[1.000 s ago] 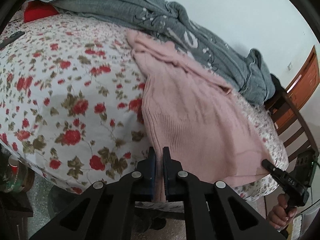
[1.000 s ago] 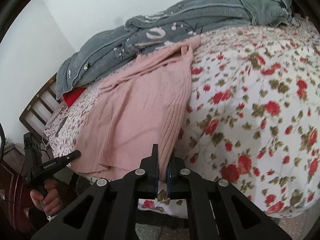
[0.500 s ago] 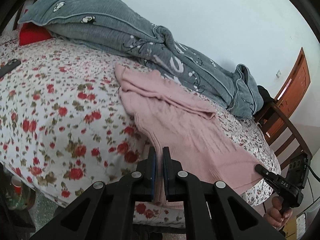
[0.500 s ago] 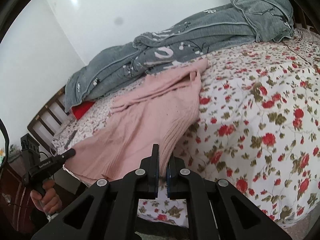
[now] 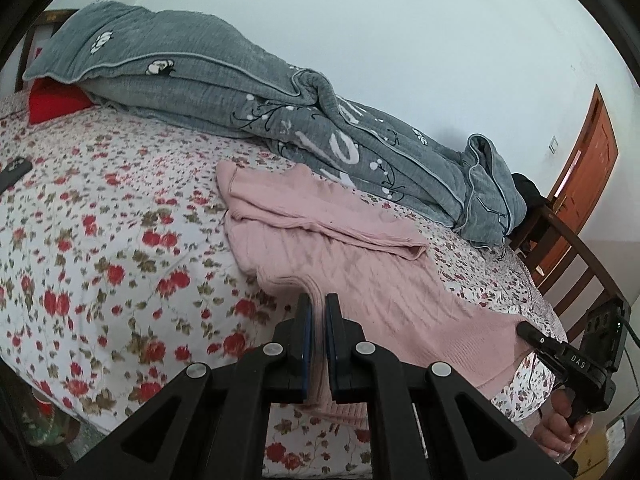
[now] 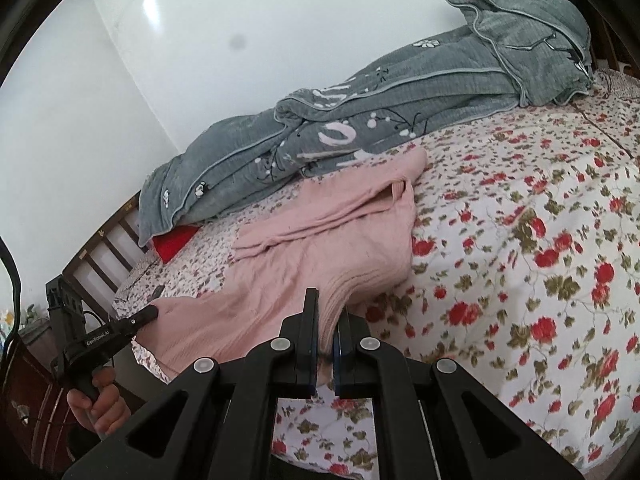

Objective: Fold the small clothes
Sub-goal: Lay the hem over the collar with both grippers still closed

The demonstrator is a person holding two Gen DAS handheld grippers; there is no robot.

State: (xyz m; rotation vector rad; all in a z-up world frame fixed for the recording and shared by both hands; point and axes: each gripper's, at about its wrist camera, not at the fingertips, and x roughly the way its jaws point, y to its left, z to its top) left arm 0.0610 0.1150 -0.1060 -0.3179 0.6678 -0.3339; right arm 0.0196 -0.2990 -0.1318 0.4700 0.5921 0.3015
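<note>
**Inspector A:** We record the pink knit sweater [image 5: 352, 256] lying across the floral bedsheet [image 5: 120, 240], centre to lower right of the left wrist view, its hem end drawn toward the bed's near edge. The left gripper [image 5: 318, 312] has its jaws closed on one ribbed hem corner, fabric pinched between the blue pads. In the right wrist view the right gripper [image 6: 326, 312] is likewise clamped on the other hem corner, bottom centre of frame.

**Inspector B:** Agreed. We judge the step in hand to be lifting the hem to carry it toward the neckline. To do it well, we advise keeping both corners level and the hem taut between them, so the fold line falls straight across the body. The sleeve [image 5: 332, 224] folded over the chest should stay flat; a hasty pull would likely drag it askew.

**Inspector A:** Materials: the sweater is a soft ribbed knit, limp, stretching into fan-shaped ridges at each pinch. We expect it to sag in the middle if the grippers drift together.

**Inspector B:** The sheet is thin printed cotton, red roses on white, smooth enough to let the knit slide. Upper frame, a grey quilted blanket [image 5: 240, 92] lies bunched along the wall, just touching the sweater's collar end. We advise landing the fold short of it.
</note>
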